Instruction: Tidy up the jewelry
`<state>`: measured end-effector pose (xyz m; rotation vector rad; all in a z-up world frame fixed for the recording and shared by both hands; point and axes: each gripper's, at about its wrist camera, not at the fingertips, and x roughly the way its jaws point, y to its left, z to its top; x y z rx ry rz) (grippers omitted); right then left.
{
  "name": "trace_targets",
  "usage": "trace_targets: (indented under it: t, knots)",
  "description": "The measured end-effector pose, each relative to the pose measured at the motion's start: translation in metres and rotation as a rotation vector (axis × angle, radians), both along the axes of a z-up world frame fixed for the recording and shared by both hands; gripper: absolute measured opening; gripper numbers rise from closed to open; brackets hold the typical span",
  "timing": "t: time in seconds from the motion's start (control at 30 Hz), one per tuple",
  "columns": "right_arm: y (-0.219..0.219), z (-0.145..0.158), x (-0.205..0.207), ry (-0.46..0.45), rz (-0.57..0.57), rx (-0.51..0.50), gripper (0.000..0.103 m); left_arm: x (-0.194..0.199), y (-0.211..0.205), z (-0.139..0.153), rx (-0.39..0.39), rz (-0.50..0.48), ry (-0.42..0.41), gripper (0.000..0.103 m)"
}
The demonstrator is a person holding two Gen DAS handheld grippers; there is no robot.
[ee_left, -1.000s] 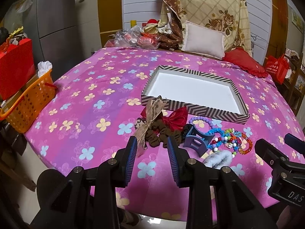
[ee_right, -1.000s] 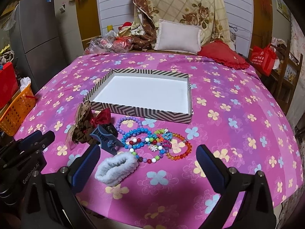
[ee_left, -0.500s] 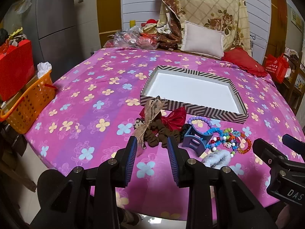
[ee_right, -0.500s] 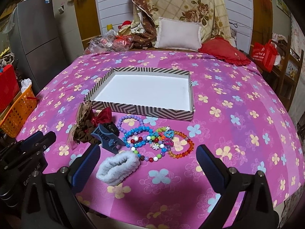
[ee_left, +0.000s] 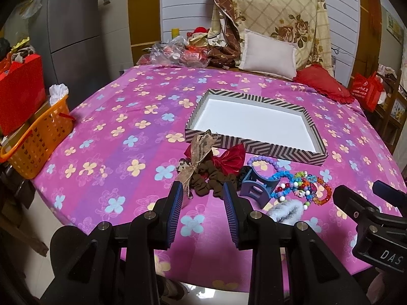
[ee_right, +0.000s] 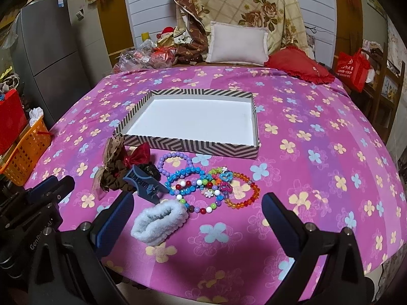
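A zigzag-striped box (ee_left: 254, 150) (ee_right: 188, 147) with a white inside sits empty on the pink flowered cloth. In front of it lie a brown scrunchie with a tan bow (ee_left: 203, 183) (ee_right: 112, 175), a red bow (ee_left: 230, 158) (ee_right: 137, 155), a blue hair claw (ee_left: 257, 186) (ee_right: 145, 183), a purple bead bracelet (ee_right: 174, 161), several coloured bead bracelets (ee_left: 302, 185) (ee_right: 211, 185) and a pale blue fuzzy band (ee_left: 285, 211) (ee_right: 160, 218). My left gripper (ee_left: 203, 195) is open and empty, just short of the scrunchie. My right gripper (ee_right: 197, 203) is wide open and empty, with the band and the beads between its fingers.
An orange basket (ee_left: 38, 137) and a red bag (ee_left: 20, 94) stand off the left edge. Pillows (ee_right: 236, 43), a red cushion (ee_right: 300, 66) and plastic-wrapped clutter (ee_left: 178, 53) lie at the back. The cloth's front edge is right under both grippers.
Both views have shifted only slightly; the objects look a little nearer. Nothing was taken hold of or moved.
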<state>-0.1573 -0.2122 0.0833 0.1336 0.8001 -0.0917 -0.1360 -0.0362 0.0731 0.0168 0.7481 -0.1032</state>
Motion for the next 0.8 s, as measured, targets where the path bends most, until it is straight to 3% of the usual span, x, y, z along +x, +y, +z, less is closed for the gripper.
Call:
trace_targets:
  t: [0.8]
  knots:
    - [-0.0005, -0.0065, 0.0023, 0.028, -0.011, 0.029, 0.102, 0.0016, -0.0001, -0.0056, 0.006, 0.002, 0.020, 0.036]
